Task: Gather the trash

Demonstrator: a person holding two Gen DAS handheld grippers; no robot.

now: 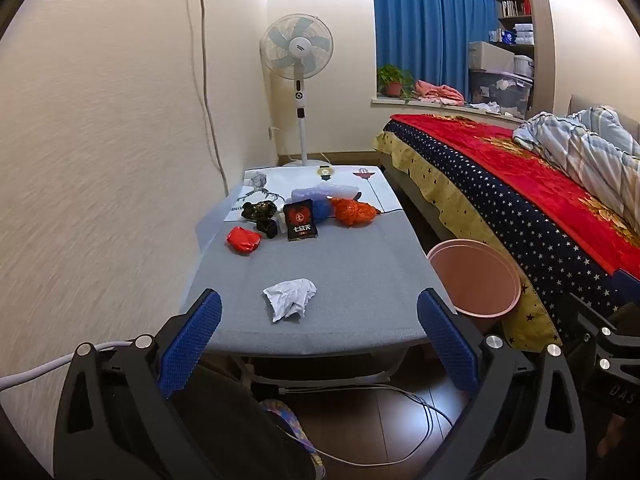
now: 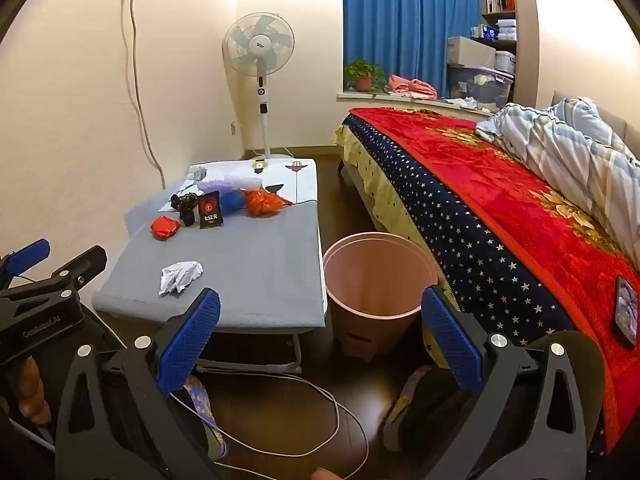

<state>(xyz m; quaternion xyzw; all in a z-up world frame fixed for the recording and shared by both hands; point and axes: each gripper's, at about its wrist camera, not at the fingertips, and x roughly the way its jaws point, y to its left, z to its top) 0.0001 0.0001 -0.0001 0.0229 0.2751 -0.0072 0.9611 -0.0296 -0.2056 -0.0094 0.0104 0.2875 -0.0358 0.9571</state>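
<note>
Our left gripper (image 1: 319, 336) gapes wide and empty before the near edge of the grey table (image 1: 360, 276); our right gripper (image 2: 320, 332), equally wide and empty, faces the pink bin (image 2: 376, 276) standing right of the table. Crumpled white paper (image 1: 290, 298) lies near; a red wrapper (image 1: 243, 240), black packet (image 1: 300, 220) and orange bag (image 1: 354, 211) sit farther back.

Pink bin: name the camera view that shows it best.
The right wrist view. There the pink bin stands whole on the floor between the table and the bed, with its full rim, inside and base visible. The left wrist view shows only its rim and part of the inside, cut off by the table edge and the left claw.
</note>
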